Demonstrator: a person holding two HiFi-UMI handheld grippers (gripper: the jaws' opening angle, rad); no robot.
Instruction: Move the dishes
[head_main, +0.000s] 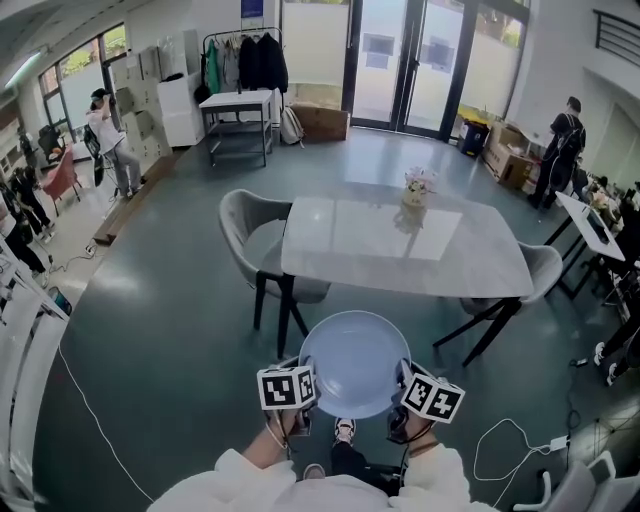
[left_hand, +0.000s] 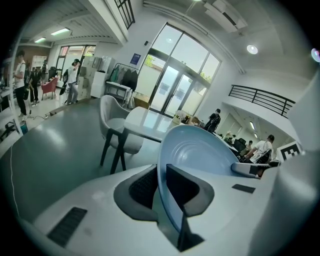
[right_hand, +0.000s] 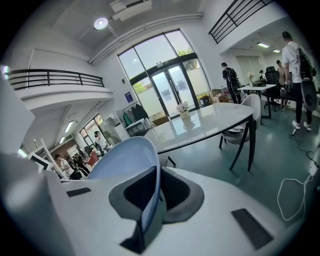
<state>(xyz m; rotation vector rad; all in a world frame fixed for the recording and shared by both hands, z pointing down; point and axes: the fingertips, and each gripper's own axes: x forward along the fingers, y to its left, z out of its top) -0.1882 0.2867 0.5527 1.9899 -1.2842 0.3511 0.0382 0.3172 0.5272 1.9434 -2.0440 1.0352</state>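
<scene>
A pale blue plate (head_main: 354, 362) is held level in the air in front of the person, short of the grey marble table (head_main: 400, 245). My left gripper (head_main: 300, 395) is shut on the plate's left rim, and the blue plate (left_hand: 197, 155) runs edge-on between its dark pads. My right gripper (head_main: 405, 395) is shut on the right rim, where the plate (right_hand: 125, 160) passes between its pads too. The plate is empty.
A small flower pot (head_main: 416, 189) stands on the table's far side. Grey chairs (head_main: 250, 240) sit at the table's left and right ends. A white cable (head_main: 510, 440) lies on the floor at right. Several people stand at the room's edges.
</scene>
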